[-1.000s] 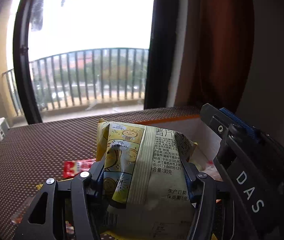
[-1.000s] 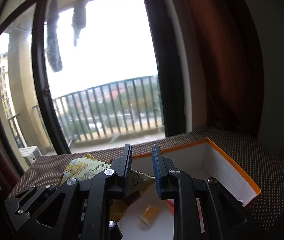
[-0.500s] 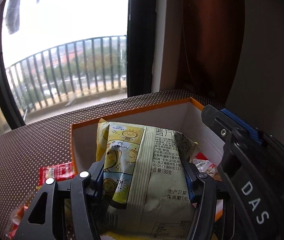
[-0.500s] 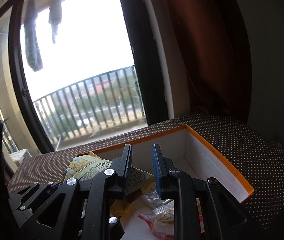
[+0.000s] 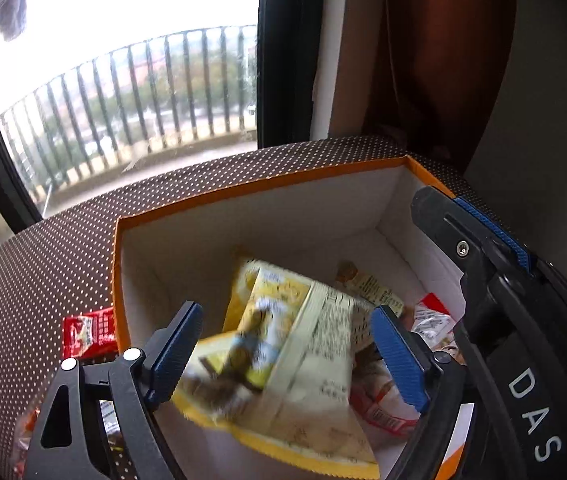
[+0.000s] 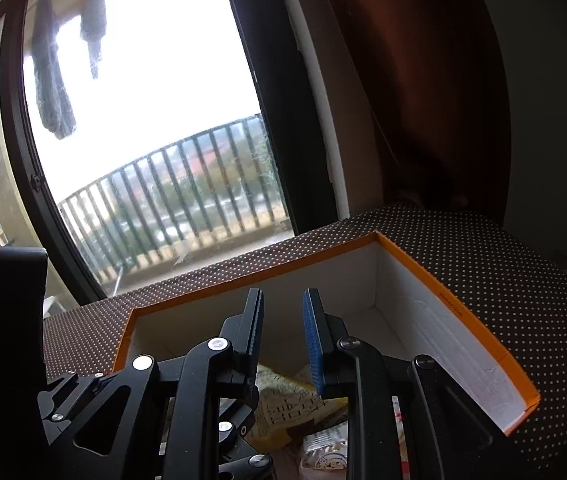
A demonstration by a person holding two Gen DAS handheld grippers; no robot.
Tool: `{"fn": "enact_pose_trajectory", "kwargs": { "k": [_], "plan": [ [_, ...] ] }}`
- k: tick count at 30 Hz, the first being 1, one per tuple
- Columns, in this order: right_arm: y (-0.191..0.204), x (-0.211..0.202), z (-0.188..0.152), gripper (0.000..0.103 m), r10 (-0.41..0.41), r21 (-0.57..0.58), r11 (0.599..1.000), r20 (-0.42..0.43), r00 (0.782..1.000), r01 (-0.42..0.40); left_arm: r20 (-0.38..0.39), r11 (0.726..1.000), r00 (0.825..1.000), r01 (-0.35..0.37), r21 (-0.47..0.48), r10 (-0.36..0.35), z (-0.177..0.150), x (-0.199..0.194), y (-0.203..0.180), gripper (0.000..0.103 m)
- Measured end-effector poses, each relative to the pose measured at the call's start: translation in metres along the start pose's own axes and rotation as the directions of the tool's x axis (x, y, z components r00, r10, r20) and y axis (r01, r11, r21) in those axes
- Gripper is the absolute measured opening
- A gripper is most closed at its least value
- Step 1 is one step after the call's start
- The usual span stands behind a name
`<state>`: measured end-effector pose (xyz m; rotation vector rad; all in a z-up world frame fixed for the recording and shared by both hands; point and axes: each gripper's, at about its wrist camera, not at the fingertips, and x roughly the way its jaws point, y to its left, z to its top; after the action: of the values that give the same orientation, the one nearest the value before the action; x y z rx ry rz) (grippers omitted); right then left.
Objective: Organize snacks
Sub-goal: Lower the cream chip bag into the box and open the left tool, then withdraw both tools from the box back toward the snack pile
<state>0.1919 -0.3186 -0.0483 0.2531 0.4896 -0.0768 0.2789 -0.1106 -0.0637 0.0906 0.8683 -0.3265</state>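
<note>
Released as the left tongs (image 5: pixel 283 354) have just spread, the light, crinkly, air-puffed yellow chip bag (image 5: pixel 283 364) tumbles into the orange-rimmed box (image 5: pixel 259 188); best pinched across its sealed edge; right tongs (image 6: pixel 282 336) pressed together, empty.

Orange-rimmed box (image 5: pixel 219 200), open-topped, on dotted cloth (image 5: pixel 43 264): entry from above was free. Far half of its floor lay bare; near half was crowded by a yellow snack bag (image 5: pixel 283 356) and small packets (image 5: pixel 427 320). The right gripper (image 6: pixel 282 336) hung over its near right. Red packet (image 5: pixel 89 332) lay just outside its left wall.
</note>
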Motion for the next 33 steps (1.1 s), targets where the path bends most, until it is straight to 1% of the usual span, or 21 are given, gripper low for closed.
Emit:
{"fn": "enact_pose_trajectory", "kwargs": {
  "k": [2,3,5,7,9,10,11,13,15,18,24,29,33],
  "plan": [
    [0.000,0.000,-0.001,0.024,0.011,0.005,1.000,-0.014,1.000,-0.011,-0.010,1.000,1.000,-0.006,-0.001,0.006,-0.001,-0.001,0.001,0.087],
    [-0.001,0.001,-0.001,0.024,0.014,0.010,1.000,-0.025,1.000,-0.014,-0.010,1.000,1.000,-0.009,-0.001,0.009,-0.007,-0.007,-0.003,0.087],
    [0.000,-0.001,-0.002,0.025,0.007,0.011,1.000,-0.041,0.999,-0.006,0.003,1.000,1.000,-0.019,-0.004,0.019,-0.008,-0.008,-0.002,0.087],
    [0.001,-0.002,-0.003,0.035,-0.010,0.008,1.000,-0.054,0.999,0.011,0.019,1.000,1.000,-0.024,-0.011,0.024,-0.011,-0.012,-0.002,0.088],
    [0.000,-0.006,-0.005,0.056,-0.015,0.015,1.000,-0.058,0.998,0.016,0.023,1.000,1.000,-0.010,-0.008,0.011,-0.015,-0.019,-0.007,0.090],
    [-0.001,-0.009,-0.006,0.060,-0.016,0.021,1.000,-0.055,0.998,0.017,0.025,1.000,1.000,-0.012,-0.013,0.013,-0.017,-0.021,-0.009,0.091],
    [-0.001,-0.011,-0.007,0.064,-0.017,0.023,1.000,-0.051,0.999,0.018,0.033,1.000,0.999,-0.013,-0.013,0.013,-0.018,-0.025,-0.010,0.091],
    [0.000,-0.017,-0.009,0.066,-0.019,0.021,1.000,-0.049,0.999,0.020,0.054,1.000,0.998,-0.015,-0.014,0.016,-0.021,-0.031,-0.012,0.093],
    [0.001,-0.022,-0.010,0.073,-0.020,0.022,1.000,-0.049,0.999,0.021,0.072,1.000,0.997,-0.016,-0.013,0.017,-0.024,-0.036,-0.014,0.096],
    [0.002,-0.030,-0.013,0.080,-0.024,0.022,0.999,-0.039,0.999,0.025,0.096,1.000,0.995,-0.021,-0.006,0.022,-0.031,-0.047,-0.018,0.099],
    [0.008,-0.052,-0.019,0.085,-0.027,0.006,1.000,-0.017,0.999,0.027,0.131,1.000,0.991,-0.019,-0.010,0.021,-0.046,-0.071,-0.019,0.100],
    [0.022,-0.070,-0.023,0.087,-0.017,-0.019,1.000,0.009,1.000,0.017,0.178,0.999,0.983,-0.037,-0.020,0.040,-0.061,-0.094,-0.015,0.102],
    [0.037,-0.083,-0.027,0.087,0.003,-0.042,0.999,0.023,1.000,-0.002,0.201,0.998,0.978,-0.044,-0.037,0.051,-0.069,-0.109,-0.006,0.102]
  ]
}}
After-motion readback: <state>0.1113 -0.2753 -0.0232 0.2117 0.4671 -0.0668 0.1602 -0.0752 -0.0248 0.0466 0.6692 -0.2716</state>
